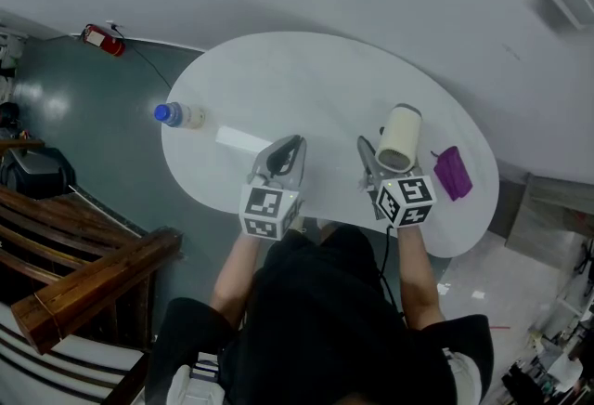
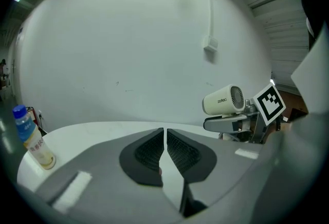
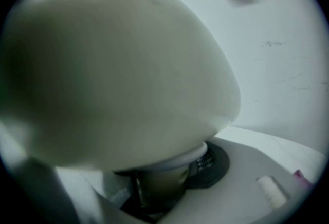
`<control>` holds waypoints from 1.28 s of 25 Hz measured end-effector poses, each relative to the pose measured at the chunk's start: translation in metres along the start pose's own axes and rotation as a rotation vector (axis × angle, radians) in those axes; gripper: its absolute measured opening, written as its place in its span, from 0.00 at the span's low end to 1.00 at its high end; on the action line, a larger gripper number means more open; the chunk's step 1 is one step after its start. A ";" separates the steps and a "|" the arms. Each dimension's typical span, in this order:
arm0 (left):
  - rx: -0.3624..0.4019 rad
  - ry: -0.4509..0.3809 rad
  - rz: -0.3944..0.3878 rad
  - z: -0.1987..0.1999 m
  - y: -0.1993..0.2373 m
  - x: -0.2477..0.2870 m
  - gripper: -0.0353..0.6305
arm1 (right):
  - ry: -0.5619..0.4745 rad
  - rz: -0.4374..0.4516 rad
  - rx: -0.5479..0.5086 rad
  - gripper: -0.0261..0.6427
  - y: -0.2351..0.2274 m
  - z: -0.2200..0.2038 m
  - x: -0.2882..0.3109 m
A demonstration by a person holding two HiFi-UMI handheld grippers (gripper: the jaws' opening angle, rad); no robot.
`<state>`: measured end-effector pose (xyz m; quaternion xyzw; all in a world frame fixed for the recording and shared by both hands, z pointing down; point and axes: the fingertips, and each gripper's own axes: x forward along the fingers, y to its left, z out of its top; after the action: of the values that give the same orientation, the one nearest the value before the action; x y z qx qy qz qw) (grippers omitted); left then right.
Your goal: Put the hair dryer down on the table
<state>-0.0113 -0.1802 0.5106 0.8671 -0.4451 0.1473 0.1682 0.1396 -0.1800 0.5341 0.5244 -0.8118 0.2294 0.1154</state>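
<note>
Right claw [image 1: 379, 163] is clenched on the hair dryer [image 1: 400, 137], gripping it low on the handle. In the right gripper view the pale barrel fills most of the picture, with the handle between the jaws beneath it. The barrel lies roughly level, grilled end toward the person, nozzle toward 12 o'clock. From the left gripper view the hair dryer rides above the table [image 1: 306, 78] and does not rest on it. Holding it by the handle keeps the heavy barrel uppermost and leaves the underside free to meet the surface.

Left claw [image 1: 290, 149] is closed tip to tip with nothing between the jaws. It hovers over the near edge at 9 o'clock of the right claw. I judge it idle, kept clear of the set-down.

A bottle [image 1: 176, 115] stands upright at the table's 9 o'clock edge, with a white slip [image 1: 243, 138] lying at its 3 o'clock. A purple item [image 1: 452, 173] lies at 3 o'clock of the hair dryer, near it but apart.

Assessment: the set-down is not yet done. Bare surface lies beneath the load. The round barrel may roll on release, so it should be lowered onto its side before the grip is let go.
</note>
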 end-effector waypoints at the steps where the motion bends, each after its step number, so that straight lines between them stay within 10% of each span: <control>1: -0.004 0.004 0.002 -0.001 0.001 0.002 0.09 | 0.009 0.002 0.002 0.38 -0.002 -0.002 0.004; 32: -0.031 0.086 0.027 -0.018 0.014 0.033 0.09 | 0.229 0.036 0.024 0.38 -0.027 -0.061 0.071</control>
<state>-0.0062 -0.2044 0.5427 0.8511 -0.4513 0.1800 0.1987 0.1305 -0.2163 0.6243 0.4812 -0.7999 0.2996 0.1970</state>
